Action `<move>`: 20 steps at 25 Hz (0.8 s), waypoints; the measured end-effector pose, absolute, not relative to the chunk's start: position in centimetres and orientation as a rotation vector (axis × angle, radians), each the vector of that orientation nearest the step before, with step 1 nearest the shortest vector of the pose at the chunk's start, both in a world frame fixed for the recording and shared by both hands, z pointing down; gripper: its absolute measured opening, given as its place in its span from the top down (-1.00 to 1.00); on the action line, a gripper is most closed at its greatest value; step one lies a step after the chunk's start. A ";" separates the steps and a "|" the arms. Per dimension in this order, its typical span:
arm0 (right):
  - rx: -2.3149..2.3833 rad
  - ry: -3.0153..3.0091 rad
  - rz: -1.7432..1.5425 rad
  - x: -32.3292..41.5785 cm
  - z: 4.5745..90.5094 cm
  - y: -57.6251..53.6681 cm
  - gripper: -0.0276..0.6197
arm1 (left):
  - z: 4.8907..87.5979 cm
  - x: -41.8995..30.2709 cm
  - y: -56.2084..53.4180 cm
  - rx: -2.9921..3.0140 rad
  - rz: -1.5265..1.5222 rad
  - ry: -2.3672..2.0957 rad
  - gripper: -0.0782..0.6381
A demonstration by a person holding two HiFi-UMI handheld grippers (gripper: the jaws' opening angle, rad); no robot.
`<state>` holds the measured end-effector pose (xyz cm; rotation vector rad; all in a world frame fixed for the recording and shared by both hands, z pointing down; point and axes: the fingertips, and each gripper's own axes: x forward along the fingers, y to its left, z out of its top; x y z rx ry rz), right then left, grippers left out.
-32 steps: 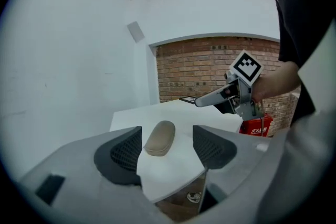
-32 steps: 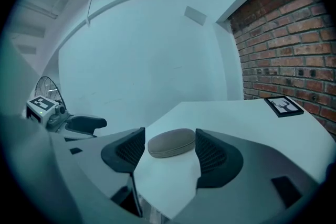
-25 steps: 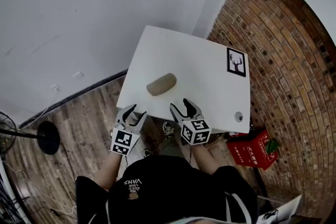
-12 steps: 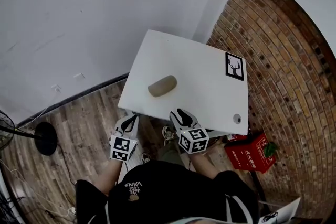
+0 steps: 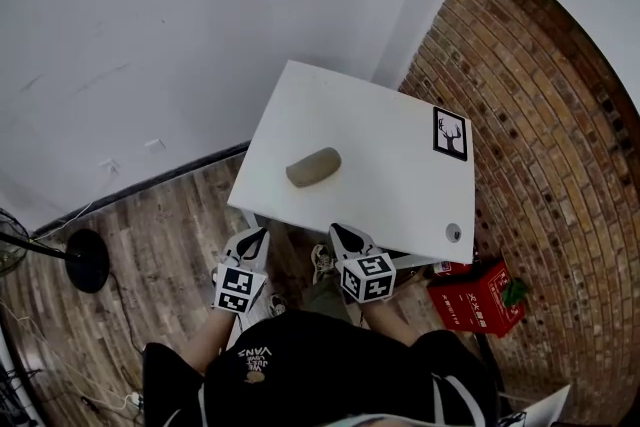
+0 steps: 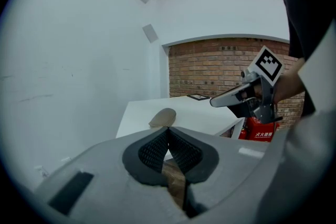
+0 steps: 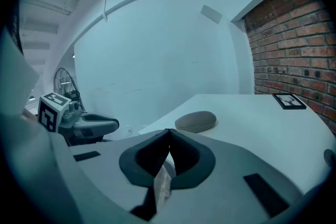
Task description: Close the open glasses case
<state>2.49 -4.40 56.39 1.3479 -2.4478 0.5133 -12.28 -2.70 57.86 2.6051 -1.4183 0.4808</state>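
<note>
Case (image 5: 313, 167): tan oval, lid down and closed. It lies on the white table (image 5: 380, 115), toward the near left part, with bare tabletop all round it.

Left gripper (image 5: 258, 235): jaws fully together, tips meeting, nothing between them. It is held off the table's near edge, over the wood floor (image 5: 160, 245), well apart from the case.

Right gripper (image 5: 338, 231): jaws have just been closing and now meet at the tips, with nothing between them. It is also short of the near edge, just beside the left gripper and apart from the case.

In both gripper views the case sits ahead on the tabletop, past the closed tips.

Other items: framed deer picture (image 5: 451, 133) flat on the table's far right corner, and a red box (image 5: 478, 298) on the floor by the brick wall (image 5: 540, 115).
</note>
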 end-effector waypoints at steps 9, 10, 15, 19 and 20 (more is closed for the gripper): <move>1.288 -2.436 0.524 1.9 56.9 -4.1 0.92 | 57.5 -12.0 -2.7 2.624 0.472 -1.402 0.76; 1.287 -2.436 0.523 1.8 56.9 -4.1 0.92 | 57.4 -12.0 -2.7 2.624 0.468 -1.402 0.76; 1.288 -2.450 0.507 1.7 56.9 -4.2 0.92 | 57.5 -12.1 -2.9 2.619 0.459 -1.409 0.76; 1.284 -2.464 0.513 1.4 56.9 -4.2 0.92 | 57.7 -12.1 -3.1 2.614 0.453 -1.414 0.76; 1.282 -2.469 0.516 1.3 56.9 -4.2 0.92 | 57.8 -12.1 -3.0 2.612 0.452 -1.416 0.76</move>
